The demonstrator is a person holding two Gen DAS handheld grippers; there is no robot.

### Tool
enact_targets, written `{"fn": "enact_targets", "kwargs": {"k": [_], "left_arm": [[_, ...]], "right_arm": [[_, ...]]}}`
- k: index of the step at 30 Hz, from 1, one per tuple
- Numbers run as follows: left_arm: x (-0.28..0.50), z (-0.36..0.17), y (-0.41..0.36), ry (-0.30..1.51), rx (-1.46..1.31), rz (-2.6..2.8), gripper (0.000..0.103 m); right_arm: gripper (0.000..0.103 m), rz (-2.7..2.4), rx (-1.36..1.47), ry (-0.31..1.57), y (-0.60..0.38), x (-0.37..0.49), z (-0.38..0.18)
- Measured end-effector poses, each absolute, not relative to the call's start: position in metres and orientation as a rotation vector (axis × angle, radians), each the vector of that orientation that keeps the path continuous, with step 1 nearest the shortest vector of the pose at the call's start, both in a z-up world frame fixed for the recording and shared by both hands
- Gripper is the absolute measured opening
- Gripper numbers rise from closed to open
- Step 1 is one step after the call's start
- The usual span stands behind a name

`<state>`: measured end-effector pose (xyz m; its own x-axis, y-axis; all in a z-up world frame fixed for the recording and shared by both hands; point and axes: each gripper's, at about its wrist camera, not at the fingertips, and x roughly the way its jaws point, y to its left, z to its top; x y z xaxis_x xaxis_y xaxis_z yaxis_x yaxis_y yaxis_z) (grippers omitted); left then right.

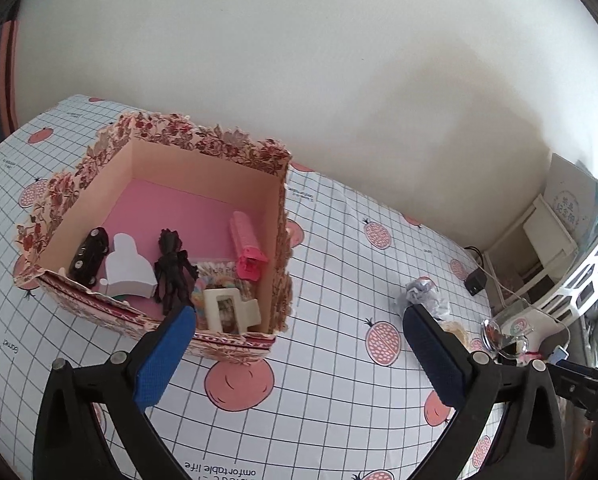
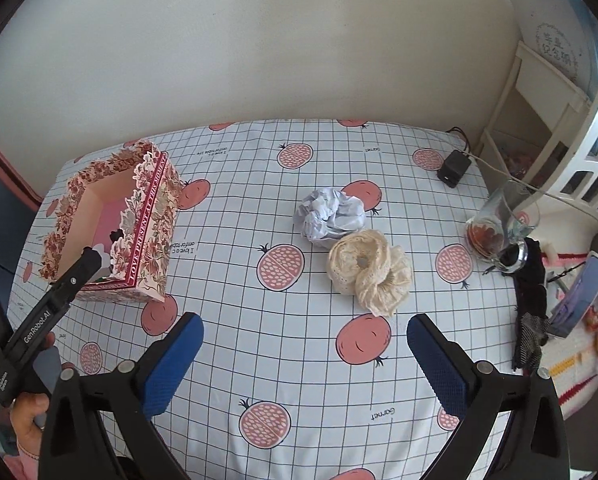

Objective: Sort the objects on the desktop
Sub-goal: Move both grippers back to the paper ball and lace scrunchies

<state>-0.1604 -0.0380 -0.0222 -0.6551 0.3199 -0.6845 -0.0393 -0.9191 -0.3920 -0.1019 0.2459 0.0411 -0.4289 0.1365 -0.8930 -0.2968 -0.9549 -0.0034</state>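
Blue pads of the left hand-held gripper [image 1: 299, 344] fill the foreground of the left wrist view, spread wide with nothing between them. Just ahead and to its left stands the floral box [image 1: 277, 216], already holding a black toy car [image 1: 89, 256], a white bottle-shaped piece [image 1: 129, 266], a dark figurine [image 1: 173, 268], a pink comb-like piece [image 1: 247, 246] and a cream hair claw [image 1: 229, 308]. Ahead to its right, beyond the right pad, lies the crumpled paper ball [image 1: 421, 294], with the lace scrunchie mostly hidden behind that pad. Right wrist view: right hand-held gripper [image 2: 305, 344] likewise gaping, empty, poised above the checked table [image 2: 299, 380]. Cream lace scrunchie [image 2: 371, 270] lies straight ahead, slightly right of its centre line, touching the paper ball [image 2: 331, 218] beyond it. Scrunchie is roughly round, flopped flat, so no long axis to line up with. Box [image 2: 151, 236] sits far to this gripper's left, with the left hand-held gripper [image 2: 87, 258] at its near rim. Judgement: the right one is nearer the two loose items; scrunchie first, since it blocks the ball. Glass mug [image 2: 499, 228] far right, likely not for sorting.
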Motion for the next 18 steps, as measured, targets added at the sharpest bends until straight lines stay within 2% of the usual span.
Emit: {"fn": "enact_targets", "kwargs": {"k": [11, 18], "left_arm": [[-0.152, -0.016, -0.019, -0.411, -1.091, 2.522, 0.103], [-0.145, -0.003, -0.016, -0.401, -1.002, 2.502, 0.103]], "right_arm": [[0.103, 2.408, -1.500, 0.096, 0.214, -0.090, 0.046], [0.103, 2.408, -1.504, 0.149, 0.210, -0.090, 0.044]]}}
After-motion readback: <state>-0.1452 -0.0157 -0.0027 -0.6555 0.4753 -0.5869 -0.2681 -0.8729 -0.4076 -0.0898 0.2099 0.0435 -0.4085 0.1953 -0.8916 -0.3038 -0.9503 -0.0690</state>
